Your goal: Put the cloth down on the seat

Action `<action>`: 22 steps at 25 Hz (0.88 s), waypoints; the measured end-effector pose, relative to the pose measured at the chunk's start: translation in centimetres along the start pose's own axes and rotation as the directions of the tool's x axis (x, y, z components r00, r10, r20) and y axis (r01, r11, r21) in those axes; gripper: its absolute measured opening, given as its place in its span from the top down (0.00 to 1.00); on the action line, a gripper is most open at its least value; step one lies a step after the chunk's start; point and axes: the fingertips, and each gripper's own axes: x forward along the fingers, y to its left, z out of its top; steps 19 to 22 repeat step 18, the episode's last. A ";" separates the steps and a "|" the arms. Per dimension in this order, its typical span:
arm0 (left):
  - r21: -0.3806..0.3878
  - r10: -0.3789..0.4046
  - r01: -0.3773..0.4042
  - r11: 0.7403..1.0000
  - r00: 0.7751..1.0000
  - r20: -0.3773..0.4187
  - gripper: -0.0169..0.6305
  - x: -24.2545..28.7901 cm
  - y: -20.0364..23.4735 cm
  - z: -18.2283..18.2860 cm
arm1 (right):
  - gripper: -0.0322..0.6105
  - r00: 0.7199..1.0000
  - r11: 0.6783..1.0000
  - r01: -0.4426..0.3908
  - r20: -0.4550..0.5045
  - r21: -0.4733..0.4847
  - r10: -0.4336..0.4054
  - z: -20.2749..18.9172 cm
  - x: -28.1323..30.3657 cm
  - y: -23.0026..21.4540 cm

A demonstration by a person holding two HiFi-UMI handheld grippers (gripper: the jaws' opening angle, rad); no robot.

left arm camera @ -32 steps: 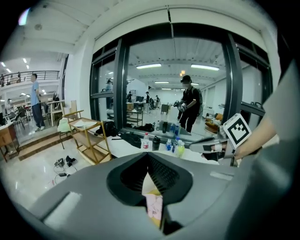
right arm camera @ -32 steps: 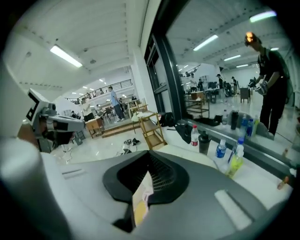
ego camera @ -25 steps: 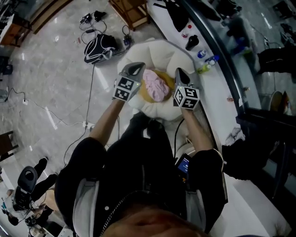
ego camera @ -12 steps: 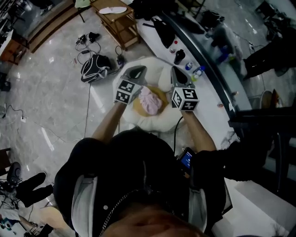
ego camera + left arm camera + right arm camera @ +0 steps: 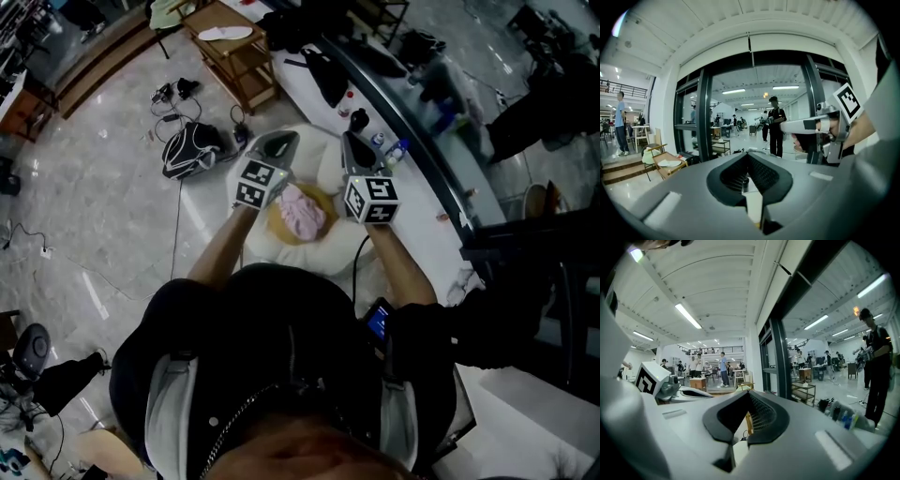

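The pink cloth (image 5: 302,212) lies bunched on the seat (image 5: 330,255). The left tool (image 5: 279,142) at its 11 o'clock and the right tool (image 5: 352,146) at 1 o'clock are closed and empty. A low pass by either could snag the loose heap and drag it off.

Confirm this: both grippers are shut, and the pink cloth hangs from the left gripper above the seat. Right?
Not quite. Both are shut, but the left gripper grips nothing: its own view shows its jaws together and bare. In the head view the pink cloth lies on the seat, between it and the right gripper.
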 end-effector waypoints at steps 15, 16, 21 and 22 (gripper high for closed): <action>0.001 0.017 -0.017 1.000 1.000 0.004 0.96 -0.3 -0.3 0.1 | 0.95 0.999 0.999 -0.033 -0.013 -0.013 0.033 -0.4 0.2 1.0; 0.001 0.016 -0.016 1.000 1.000 0.003 0.96 -0.2 -0.3 0.1 | 0.95 0.999 0.999 -0.034 -0.014 -0.012 0.034 -0.4 0.2 1.0; 0.001 0.015 -0.015 1.000 1.000 -0.001 0.96 -0.2 -0.4 0.2 | 0.95 0.999 0.999 -0.037 -0.018 -0.010 0.036 -0.3 0.3 1.0; 0.001 0.015 -0.015 1.000 1.000 -0.001 0.96 -0.2 -0.4 0.2 | 0.95 0.999 0.999 -0.037 -0.018 -0.010 0.036 -0.3 0.3 1.0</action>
